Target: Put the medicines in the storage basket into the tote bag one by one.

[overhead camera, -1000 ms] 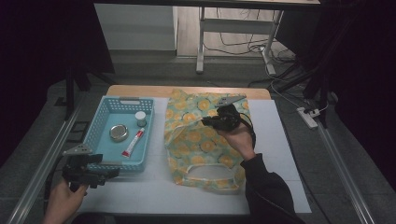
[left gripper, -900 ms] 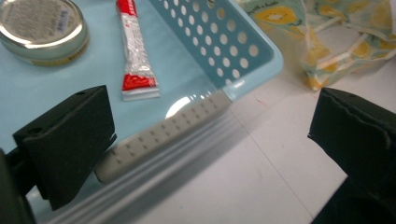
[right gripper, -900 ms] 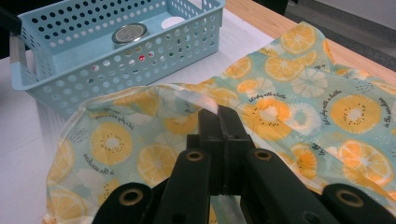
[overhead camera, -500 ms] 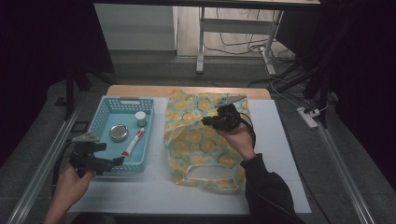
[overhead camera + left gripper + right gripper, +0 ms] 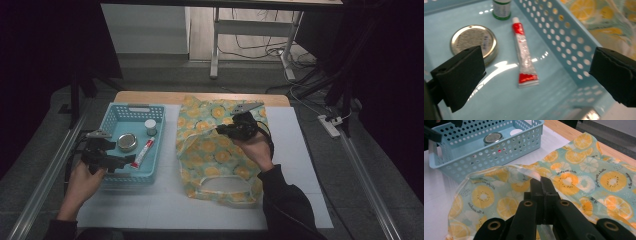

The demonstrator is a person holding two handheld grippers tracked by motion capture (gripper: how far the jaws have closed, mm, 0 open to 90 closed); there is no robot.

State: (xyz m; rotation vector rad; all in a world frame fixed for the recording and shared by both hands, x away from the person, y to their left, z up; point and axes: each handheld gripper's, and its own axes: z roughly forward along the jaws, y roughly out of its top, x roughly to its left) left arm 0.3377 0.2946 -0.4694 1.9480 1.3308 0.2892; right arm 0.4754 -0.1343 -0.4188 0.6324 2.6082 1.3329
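Left hand-held gripper (image 5: 534, 82) hangs wide open over the blue basket (image 5: 574, 47), nothing held; the red tube (image 5: 525, 57) lies flat on its floor betw. the jaws. Looks light, soft, prob. slick: pinch mid-body. Right hand-held gripper (image 5: 541, 182) is clamped on the fruit-print bag (image 5: 579, 175) edge.

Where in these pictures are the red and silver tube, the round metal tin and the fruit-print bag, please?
red and silver tube (image 5: 524, 53): left gripper view, middle of its silver body.
round metal tin (image 5: 472, 40): left gripper view, centre of its lid.
fruit-print bag (image 5: 207, 150): high view, flat middle of its printed side.
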